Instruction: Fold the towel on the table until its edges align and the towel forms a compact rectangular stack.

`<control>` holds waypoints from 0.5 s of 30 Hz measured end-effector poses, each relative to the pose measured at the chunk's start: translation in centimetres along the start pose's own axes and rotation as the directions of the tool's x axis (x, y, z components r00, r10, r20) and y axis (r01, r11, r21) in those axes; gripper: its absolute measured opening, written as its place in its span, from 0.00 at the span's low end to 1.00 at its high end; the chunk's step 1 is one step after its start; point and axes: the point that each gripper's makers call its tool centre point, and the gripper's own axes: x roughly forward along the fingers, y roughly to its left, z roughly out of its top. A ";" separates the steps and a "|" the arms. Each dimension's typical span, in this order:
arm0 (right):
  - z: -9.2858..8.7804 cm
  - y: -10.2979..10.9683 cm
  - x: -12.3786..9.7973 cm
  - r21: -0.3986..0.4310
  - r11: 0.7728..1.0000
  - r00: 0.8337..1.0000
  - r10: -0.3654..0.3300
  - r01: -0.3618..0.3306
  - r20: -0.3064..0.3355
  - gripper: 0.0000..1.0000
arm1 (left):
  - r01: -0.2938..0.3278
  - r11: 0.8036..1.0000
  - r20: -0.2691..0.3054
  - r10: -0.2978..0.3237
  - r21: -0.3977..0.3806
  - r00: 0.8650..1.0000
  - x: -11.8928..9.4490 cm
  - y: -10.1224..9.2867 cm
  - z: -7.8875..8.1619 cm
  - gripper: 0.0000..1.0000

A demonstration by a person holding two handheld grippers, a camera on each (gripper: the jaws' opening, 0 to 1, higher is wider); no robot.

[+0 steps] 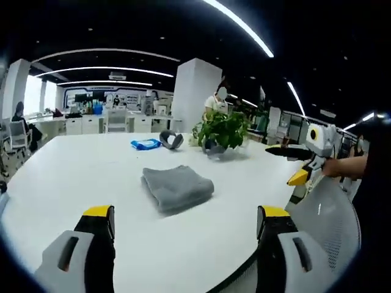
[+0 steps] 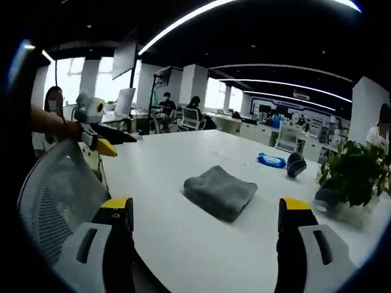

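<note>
White office surface [image 1: 73, 177] with a folded grey towel [image 1: 177, 188] lying flat, both grippers held back from it.

Left gripper view: the left gripper [image 1: 186, 229] has its jaws spread wide with nothing between them; the towel sits ahead of them, well apart, roughly centred between the two tips. Beyond it lie a blue packet [image 1: 145, 144], a dark curved object [image 1: 171, 140] and a potted plant [image 1: 221, 131]. At the right, the right gripper [image 1: 297, 165] hangs over a mesh chair back [image 1: 330, 213].
Right gripper view: the right gripper [image 2: 204, 223] is likewise open and empty; the towel rests ahead between the jaws, untouched. The left gripper [image 2: 113, 143] shows at the left edge, its jaw gap unclear there.
</note>
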 end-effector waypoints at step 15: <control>-0.8 0.3 -0.4 0.085 0.996 0.999 0.033 -0.033 -0.005 0.91 | 0.077 0.988 -0.183 -0.053 0.131 0.982 1.2 -2.5 -4.3 0.97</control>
